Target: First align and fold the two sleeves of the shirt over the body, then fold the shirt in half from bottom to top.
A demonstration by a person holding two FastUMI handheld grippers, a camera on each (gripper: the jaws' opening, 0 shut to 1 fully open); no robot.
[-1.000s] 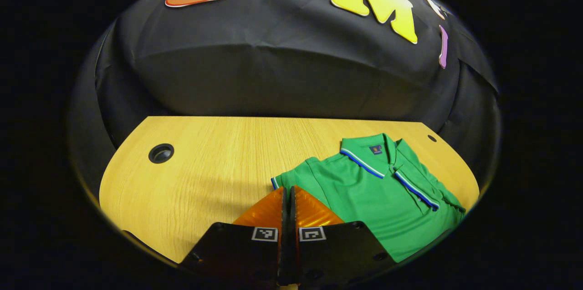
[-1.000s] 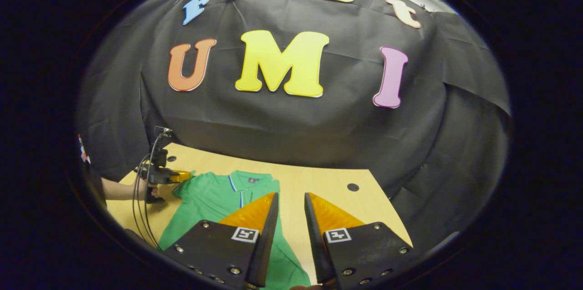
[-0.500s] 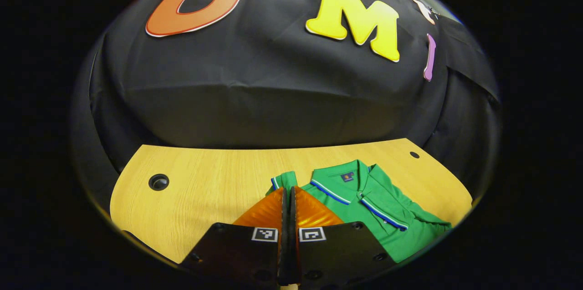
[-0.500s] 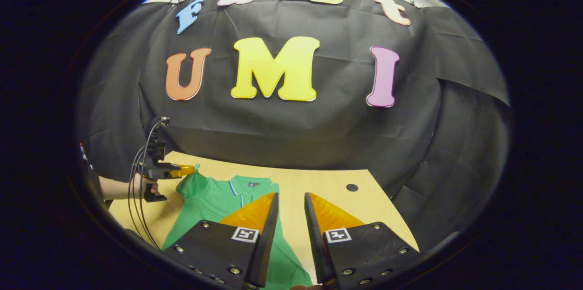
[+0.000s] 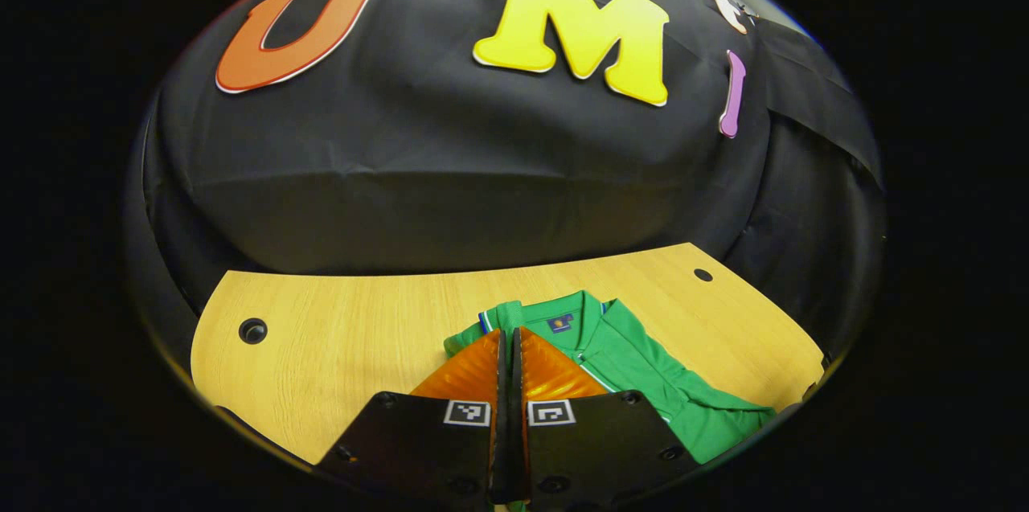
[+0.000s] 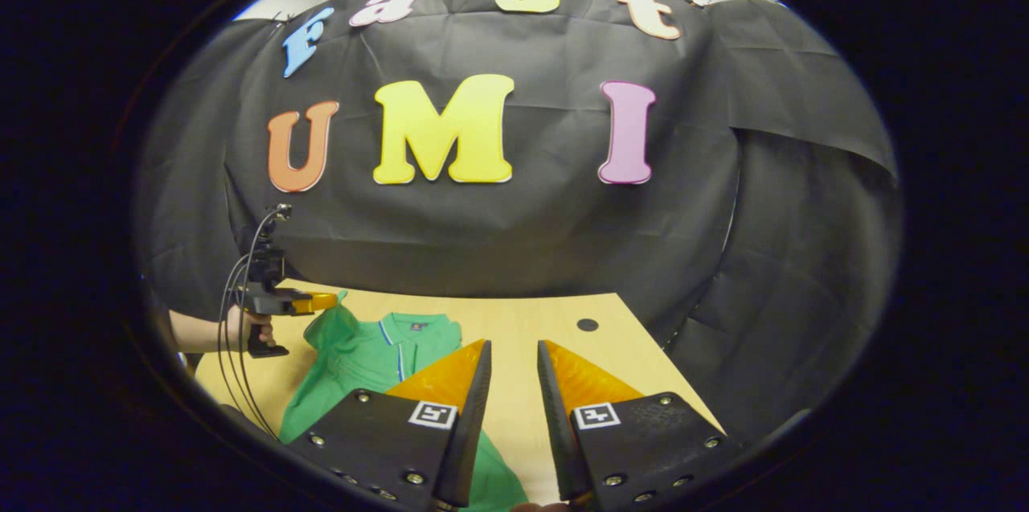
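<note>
A green polo shirt point(image 5: 643, 371) with blue-and-white trim lies on the wooden table point(image 5: 362, 319), collar toward the wall. My left gripper point(image 5: 508, 335) is shut on the shirt's sleeve point(image 5: 498, 316), whose cuff pokes up just past the fingertips. In the right gripper view the same left gripper point(image 6: 321, 301), held by a hand point(image 6: 239, 329), keeps that sleeve lifted above the shirt point(image 6: 362, 351). My right gripper point(image 6: 512, 347) hovers open over the table to the right of the shirt, with nothing between its fingers.
The table has a round cable hole at its far left point(image 5: 252, 329) and a smaller one at its far right point(image 5: 703, 274), the latter also seen as a hole point(image 6: 587, 325) beyond my right gripper. Black cloth wall rises right behind the table. Cables point(image 6: 233, 367) hang from the left gripper.
My left gripper has lifted the sleeve off the table and carried it toward the collar and over the body. The right gripper stays open and has drifted only slightly.
</note>
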